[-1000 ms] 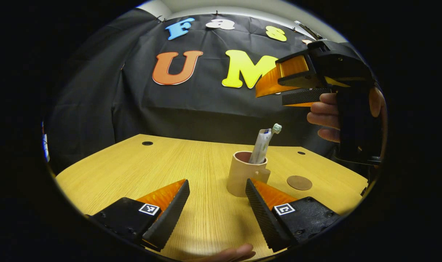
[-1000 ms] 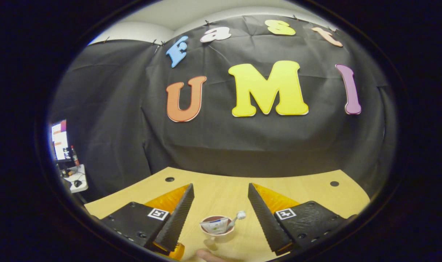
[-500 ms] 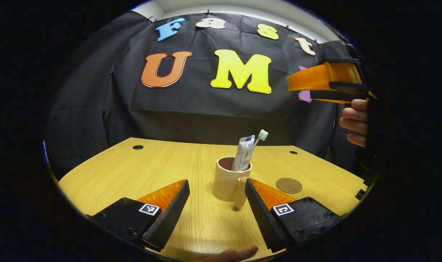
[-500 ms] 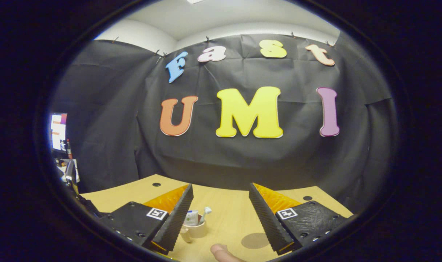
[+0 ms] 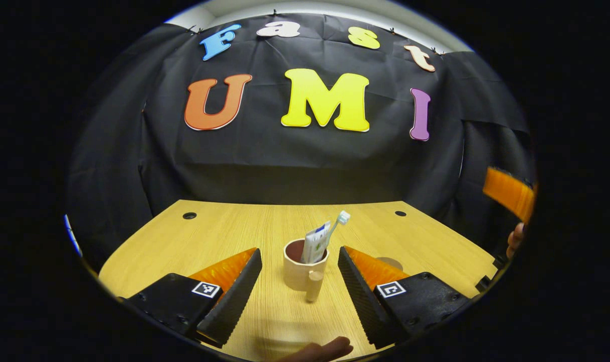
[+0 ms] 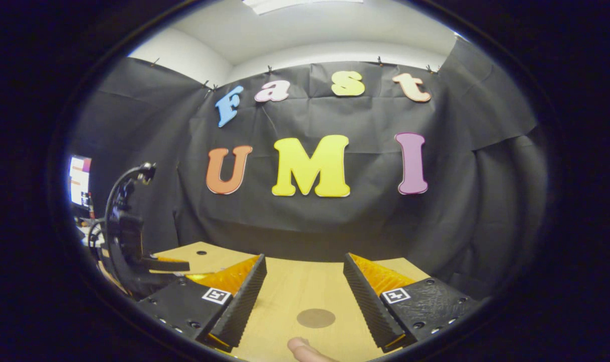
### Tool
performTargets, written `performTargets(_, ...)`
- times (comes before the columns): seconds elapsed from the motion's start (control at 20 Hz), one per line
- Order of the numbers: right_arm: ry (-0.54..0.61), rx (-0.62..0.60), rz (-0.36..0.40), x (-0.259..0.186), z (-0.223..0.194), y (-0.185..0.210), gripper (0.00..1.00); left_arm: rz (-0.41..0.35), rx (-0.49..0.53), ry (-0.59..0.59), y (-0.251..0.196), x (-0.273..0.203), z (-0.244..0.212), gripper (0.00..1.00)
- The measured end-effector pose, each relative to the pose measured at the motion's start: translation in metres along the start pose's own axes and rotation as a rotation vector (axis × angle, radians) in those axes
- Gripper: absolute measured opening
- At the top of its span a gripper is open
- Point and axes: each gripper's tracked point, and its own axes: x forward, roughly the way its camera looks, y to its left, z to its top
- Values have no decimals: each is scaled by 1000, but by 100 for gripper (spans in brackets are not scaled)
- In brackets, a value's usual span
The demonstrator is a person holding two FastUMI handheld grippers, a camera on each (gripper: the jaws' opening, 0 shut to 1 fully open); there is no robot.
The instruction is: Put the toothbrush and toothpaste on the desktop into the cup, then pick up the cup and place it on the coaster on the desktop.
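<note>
Between the spread fingers of the left gripper (image 5: 299, 261), in the left gripper view, stands the cup (image 5: 300, 266), upright on the worktop (image 5: 224, 231), its handle turned toward the camera at about six o'clock. Neither finger touches it; the gripper is wide open and holds nothing. Out of the cup rise the toothpaste (image 5: 315, 242) and the toothbrush (image 5: 339, 221), both leaning toward one o'clock, the brush head topmost and the tube just beside it.

From the cup, the coaster (image 5: 389, 262) lies at about three o'clock, flat on the wood, partly hidden behind the gripper's finger and apart from the cup. At the view's three o'clock edge a part of the other gripper shows, with fingertips of a hand (image 5: 514, 240) below it. A fingertip also pokes in at six o'clock.

Over in the right gripper view, the right gripper (image 6: 305, 281) is likewise wide open and empty, held above the worktop (image 6: 305, 286). Its coaster (image 6: 316, 318) sits bare between the fingers, toward six o'clock. At nine o'clock the left gripper's dark body with a curved cable (image 6: 121, 193) shows, and beyond it a lit screen (image 6: 79, 181).
</note>
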Motion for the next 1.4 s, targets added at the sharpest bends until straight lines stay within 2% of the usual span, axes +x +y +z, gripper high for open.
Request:
performTargets(0.2,-7,13,-53,-21,0,-40,93,-27,33,126,-15,5,38,97)
performTargets(0.35,-14,49,-77,-37,0,-70,92,-19,100,313,-19,15,29,97)
performTargets(0.4,-14,56,-84,-41,-2,-78,92,20,121,356,-9,20,25,100)
performTargets(0.45,-17,58,-90,-46,-6,-87,92,43,106,421,-2,25,14,97)
performTargets(0.6,-3,87,-99,-48,-21,-105,93,33,7,642,-12,32,-38,97)
performTargets(0.8,17,125,-105,-45,-27,-119,91,27,-51,780,-17,51,-74,97)
performTargets(0.85,20,128,-100,-45,-29,-118,95,44,-54,808,-13,60,-81,97)
performTargets(0.9,21,128,-104,-44,-29,-119,95,56,-57,838,-11,69,-90,97)
performTargets(0.95,17,127,-110,-45,-29,-121,91,58,-71,874,-11,77,-99,97)
performTargets(1.0,14,125,-111,-45,-28,-121,95,63,-83,909,-12,83,-108,97)
performTargets(1.05,13,125,-111,-45,-30,-120,95,72,-83,934,-12,90,-115,100)
performTargets(1.1,15,127,-112,-43,-31,-120,91,70,-86,954,-13,95,-121,94)
performTargets(1.15,19,131,-111,-43,-33,-119,95,67,-87,972,-14,100,-126,92)
performTargets(1.3,44,132,-101,-36,-43,-114,95,55,-107,1002,-19,119,-131,87)
performTargets(1.4,62,124,-99,-34,-49,-111,95,78,-108,997,-24,132,-124,75)
